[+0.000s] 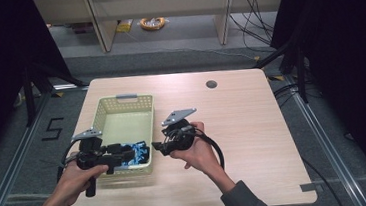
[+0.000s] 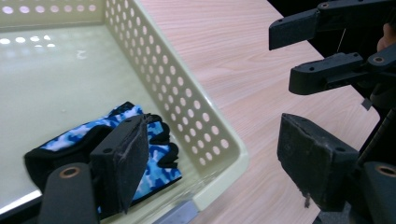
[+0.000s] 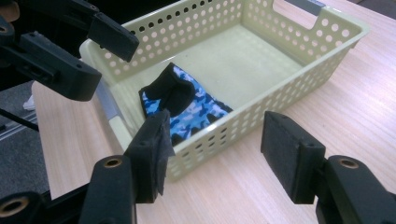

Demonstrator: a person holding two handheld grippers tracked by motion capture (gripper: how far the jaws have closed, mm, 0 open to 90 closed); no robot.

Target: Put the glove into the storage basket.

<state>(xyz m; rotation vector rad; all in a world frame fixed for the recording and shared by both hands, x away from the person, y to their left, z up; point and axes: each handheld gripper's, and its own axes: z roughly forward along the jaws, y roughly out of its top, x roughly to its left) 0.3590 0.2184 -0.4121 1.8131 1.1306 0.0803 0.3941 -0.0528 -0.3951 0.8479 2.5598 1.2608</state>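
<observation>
Jaws on both the left gripper (image 1: 125,155) and right gripper (image 1: 157,146) gape wide, holding nothing; the glove (image 3: 187,105) lies in the basket (image 1: 121,104), so the drop looks done, and pulling back likely comes next.

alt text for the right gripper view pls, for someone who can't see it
A blue camouflage glove lies in the near corner of a pale green perforated basket on a wooden table. The right gripper, jaws open and empty, points at it from the foreground; the left gripper hangs open at upper left.

left gripper (image 2: 212,163) jaws apart | glove (image 2: 116,140) in basket (image 2: 187,102); table (image 2: 247,70)
</observation>
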